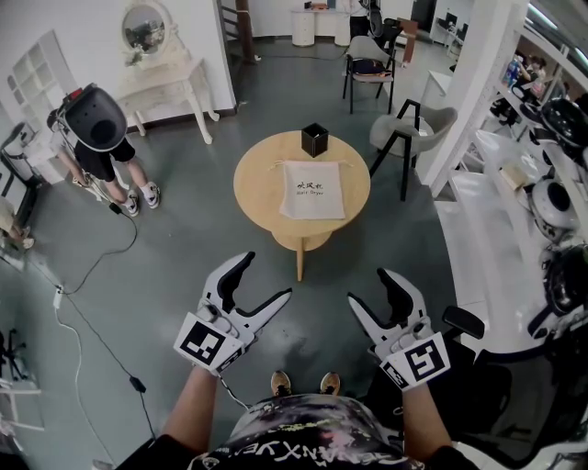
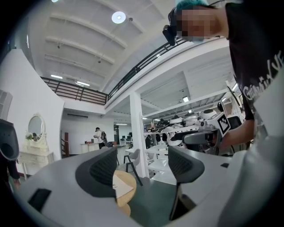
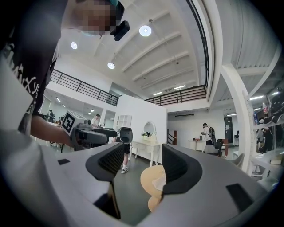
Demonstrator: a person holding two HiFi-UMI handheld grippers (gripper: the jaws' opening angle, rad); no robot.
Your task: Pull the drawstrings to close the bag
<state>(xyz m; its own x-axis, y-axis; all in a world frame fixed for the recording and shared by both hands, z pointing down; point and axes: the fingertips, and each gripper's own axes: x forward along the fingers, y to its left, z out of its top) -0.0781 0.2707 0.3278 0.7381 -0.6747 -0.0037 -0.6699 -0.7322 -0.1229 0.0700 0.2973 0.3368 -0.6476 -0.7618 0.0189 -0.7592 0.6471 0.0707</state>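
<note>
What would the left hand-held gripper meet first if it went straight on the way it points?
Probably the round light-wood table carrying the beige cloth drawstring bag; only grey floor lies before it. The left hand-held gripper, open and empty, might pass above it.

Recorded on site: grey floor (image 1: 165,266), round wooden table (image 1: 257,188) at centre, white dressing table (image 1: 170,78) with oval mirror (image 1: 145,27) by far-left white wall (image 1: 83,27), grey chairs (image 1: 413,128) near white pillar (image 1: 469,101) at right, round ceiling lights (image 3: 145,30) and dark-railed mezzanine (image 2: 75,92) overhead.
</note>
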